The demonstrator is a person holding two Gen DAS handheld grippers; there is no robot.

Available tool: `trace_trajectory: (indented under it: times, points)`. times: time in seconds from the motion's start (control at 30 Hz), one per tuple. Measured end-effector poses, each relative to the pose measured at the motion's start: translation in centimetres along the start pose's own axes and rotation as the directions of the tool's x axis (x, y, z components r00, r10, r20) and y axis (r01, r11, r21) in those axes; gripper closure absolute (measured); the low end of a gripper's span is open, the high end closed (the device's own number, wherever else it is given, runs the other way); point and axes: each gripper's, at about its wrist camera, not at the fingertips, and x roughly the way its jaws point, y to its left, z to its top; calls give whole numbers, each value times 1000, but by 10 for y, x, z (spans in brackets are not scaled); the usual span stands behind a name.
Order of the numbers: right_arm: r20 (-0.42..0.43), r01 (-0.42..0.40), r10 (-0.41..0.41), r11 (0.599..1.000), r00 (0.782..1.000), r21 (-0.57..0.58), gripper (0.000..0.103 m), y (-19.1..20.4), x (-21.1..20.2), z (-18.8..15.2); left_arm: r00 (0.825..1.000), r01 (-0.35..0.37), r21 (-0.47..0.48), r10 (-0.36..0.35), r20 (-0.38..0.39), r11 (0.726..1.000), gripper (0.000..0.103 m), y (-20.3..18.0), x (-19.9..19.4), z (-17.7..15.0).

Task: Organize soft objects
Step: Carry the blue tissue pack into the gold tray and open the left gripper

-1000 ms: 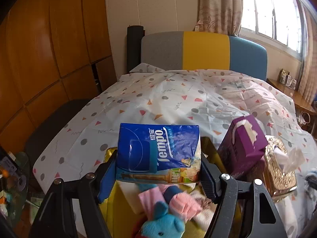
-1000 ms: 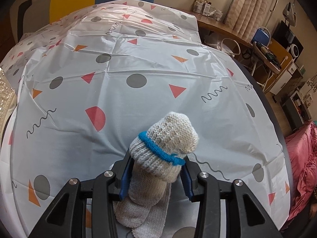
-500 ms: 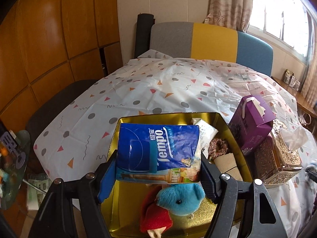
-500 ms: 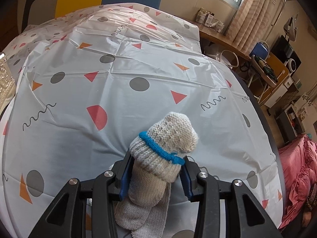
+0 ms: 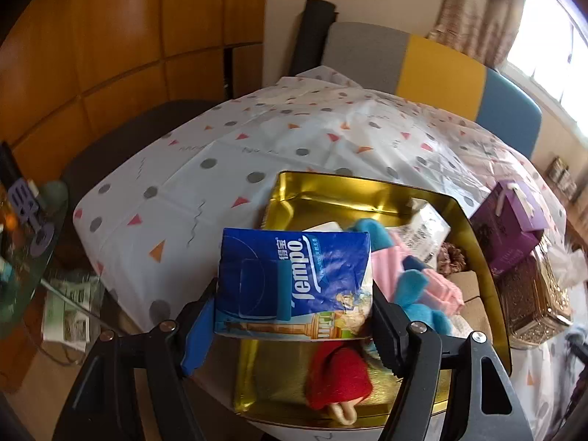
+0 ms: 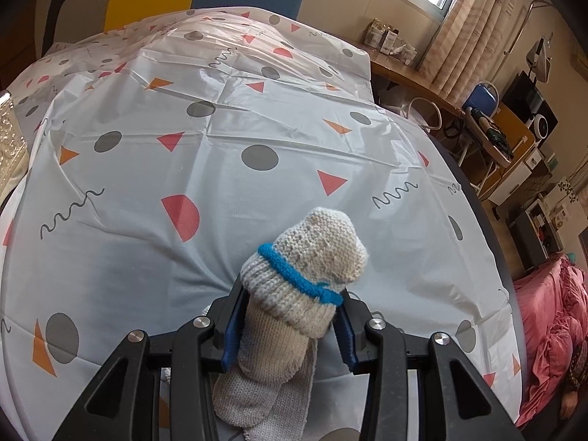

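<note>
surface: patterned tablecloth [image 6: 257,128] | on it: gold tray [image 5: 367,191], purple box [image 5: 514,228]

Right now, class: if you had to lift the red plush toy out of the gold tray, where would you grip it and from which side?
Probably the red plush toy by its rounded red body, from above: it lies flat near the gold tray's front edge, uncovered.

A home: curtained window [image 6: 459,18]; padded headboard [image 5: 433,70]; wooden wall panels [image 5: 110,36].

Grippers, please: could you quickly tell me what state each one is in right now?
Left gripper: closed on the blue tissue pack.
Right gripper: closed on the rolled knit socks.
</note>
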Motion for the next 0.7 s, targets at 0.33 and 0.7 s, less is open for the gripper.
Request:
trace_trajectory:
  times: [0.33,0.7]
  points:
    - [0,6,-6,1000,1000,-13,61,1,0,1,996,38,-47,-42,-82,998,30,-6,34,3]
    - [-2,18,-18,1000,1000,-21,61,3,0,1,986,-26,16,29,-166,1000,25,-26,82,5]
